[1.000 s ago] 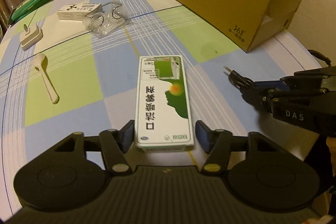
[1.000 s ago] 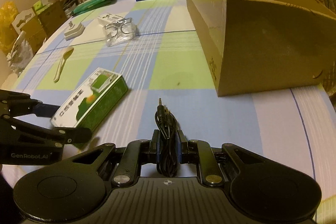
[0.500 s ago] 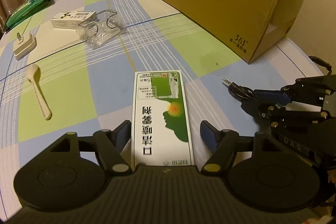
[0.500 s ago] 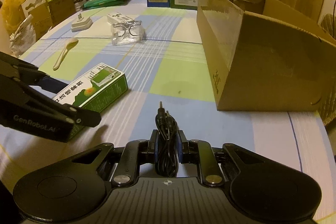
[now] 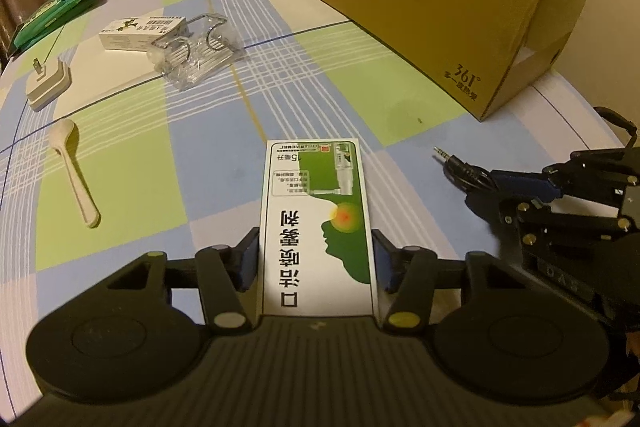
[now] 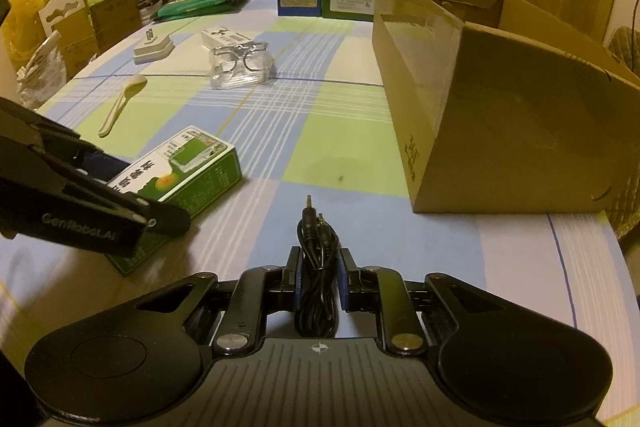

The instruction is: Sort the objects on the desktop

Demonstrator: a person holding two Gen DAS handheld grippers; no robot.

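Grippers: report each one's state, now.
Left gripper: jaws just closed onto the green-and-white cardboard medicine box.
Right gripper: shut on the coiled black audio cable.

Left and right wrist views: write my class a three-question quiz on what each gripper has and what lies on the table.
1. True or false: the right gripper is shut on the black audio cable.
2. What lies between the left gripper fingers?
A. spoon
B. green and white medicine box
C. white charger
3. Fill in: the spoon lies ___ the cardboard box.

Key:
1. True.
2. B, the green and white medicine box; the jaws have just been closing on it.
3. Outside, on the tablecloth.
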